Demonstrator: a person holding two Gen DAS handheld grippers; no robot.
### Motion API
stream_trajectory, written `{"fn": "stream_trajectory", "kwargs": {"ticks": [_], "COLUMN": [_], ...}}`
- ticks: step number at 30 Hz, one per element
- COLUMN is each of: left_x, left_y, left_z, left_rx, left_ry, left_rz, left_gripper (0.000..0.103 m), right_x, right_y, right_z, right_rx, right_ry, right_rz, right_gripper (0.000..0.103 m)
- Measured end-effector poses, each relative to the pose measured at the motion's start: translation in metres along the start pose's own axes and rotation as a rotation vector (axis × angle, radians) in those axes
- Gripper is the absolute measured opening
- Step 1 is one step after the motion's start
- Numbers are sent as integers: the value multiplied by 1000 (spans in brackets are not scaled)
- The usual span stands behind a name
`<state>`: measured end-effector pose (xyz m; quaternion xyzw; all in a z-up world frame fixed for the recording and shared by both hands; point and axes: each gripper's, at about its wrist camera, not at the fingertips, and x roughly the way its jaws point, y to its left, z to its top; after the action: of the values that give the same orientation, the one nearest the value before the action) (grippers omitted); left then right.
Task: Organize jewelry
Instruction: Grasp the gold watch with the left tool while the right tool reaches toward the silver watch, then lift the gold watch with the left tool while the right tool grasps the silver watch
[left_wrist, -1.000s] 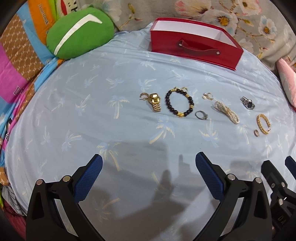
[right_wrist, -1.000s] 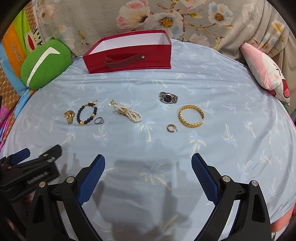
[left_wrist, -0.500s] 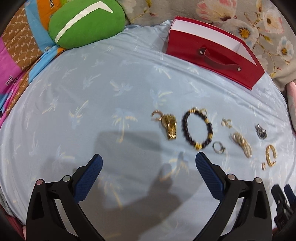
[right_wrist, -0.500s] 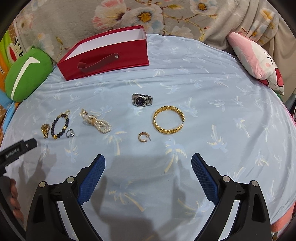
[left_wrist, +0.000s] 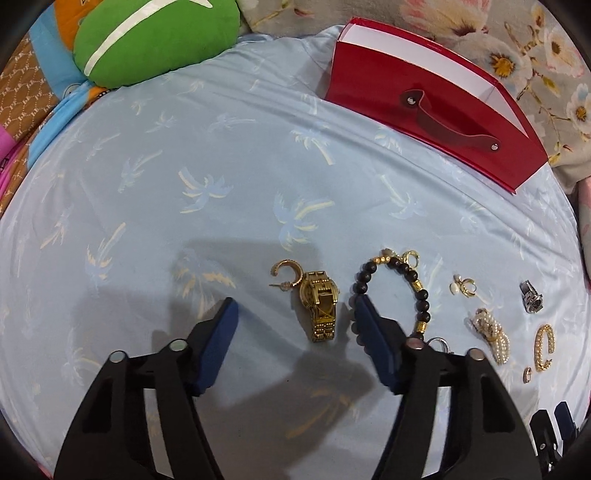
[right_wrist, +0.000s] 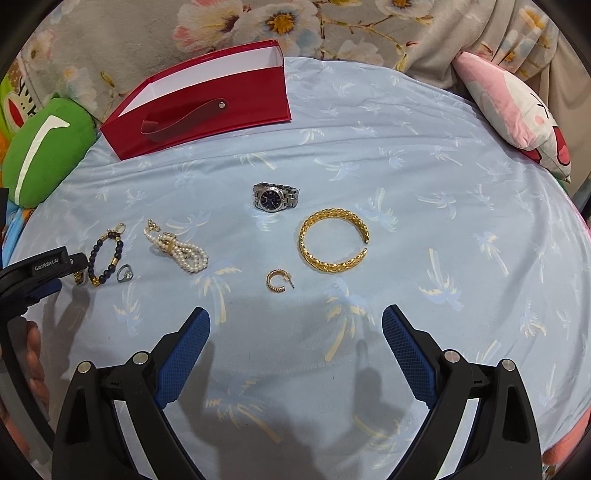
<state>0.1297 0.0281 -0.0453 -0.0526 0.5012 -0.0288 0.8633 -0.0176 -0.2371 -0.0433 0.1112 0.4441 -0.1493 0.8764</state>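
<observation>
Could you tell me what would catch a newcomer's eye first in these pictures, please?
Probably the red box, standing open at the far edge of the pale blue palm-print sheet, beside a green cushion. In front of it lies a loose row of jewelry, the brightest piece being the gold cuff bracelet near the middle. At the left end, the left gripper hangs half open over a gold watch.

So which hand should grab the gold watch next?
The left. Its tongs have just been closing and hang right over the gold watch, pads not touching it yet. The right tongs are wide open by the gold earring instead.
</observation>
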Motion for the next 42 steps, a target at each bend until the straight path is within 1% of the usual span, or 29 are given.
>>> {"fn": "stream_trajectory", "kwargs": {"ticks": [2, 3, 5, 6, 8, 9, 12, 13, 18, 22, 26, 27, 29, 32, 34, 36, 42], "left_x": [-1, -1, -1, -1, -1, -1, -2, -2, -11, -23, -33, -35, -38, -40, -41, -41, -39], "left_y": [2, 3, 4, 4, 2, 1, -2, -2, -1, -1, -2, -2, -3, -2, -2, -1, -1], "left_z": [1, 2, 3, 3, 3, 2, -1, -2, -7, -10, -15, -16, -18, -19, -19, -19, -19], "left_rx": [-10, -16, -27, -27, -15, -8, 17, 18, 27, 44, 65, 66, 68, 65, 66, 65, 70], "left_ry": [-4, -6, -6, -5, 3, 9, 2, 2, -9, -33, -45, -47, -50, -52, -58, -59, -57], "left_rz": [-10, -16, -28, -37, -59, -69, -64, -71, -110, -119, -130, -132, -135, -137, -133, -132, -129], "left_gripper": [52, 50, 38, 35, 20, 16, 14, 11, 11, 11, 11, 11, 11, 11, 11, 11, 11], "right_x": [2, 3, 5, 5, 6, 5, 5, 4, 4, 7, 14, 18, 28, 47, 57, 67, 83], "right_y": [1, 1, 2, 2, 2, 2, 2, 1, -2, -5, -3, -3, -3, -3, -2, -1, 5], "right_z": [1, 2, 3, 3, 4, 5, 8, 8, 10, 14, 31, 37, 48, 64, 71, 78, 89], "right_rx": [1, 0, -1, -1, 0, 0, 3, 5, 13, 13, -26, -33, -29, -19, -10, -4, -12], "right_ry": [2, 2, 4, 4, 2, 0, -8, -10, -16, -26, -85, -91, -88, -54, -34, -20, 1], "right_rz": [2, 1, 1, 1, 0, 1, -2, -3, -12, -22, -43, -39, -6, 37, 56, 86, 110], "right_gripper": [92, 92, 92, 92, 92, 92, 92, 92, 92, 92, 92, 92, 92, 85, 77, 73, 56]}}
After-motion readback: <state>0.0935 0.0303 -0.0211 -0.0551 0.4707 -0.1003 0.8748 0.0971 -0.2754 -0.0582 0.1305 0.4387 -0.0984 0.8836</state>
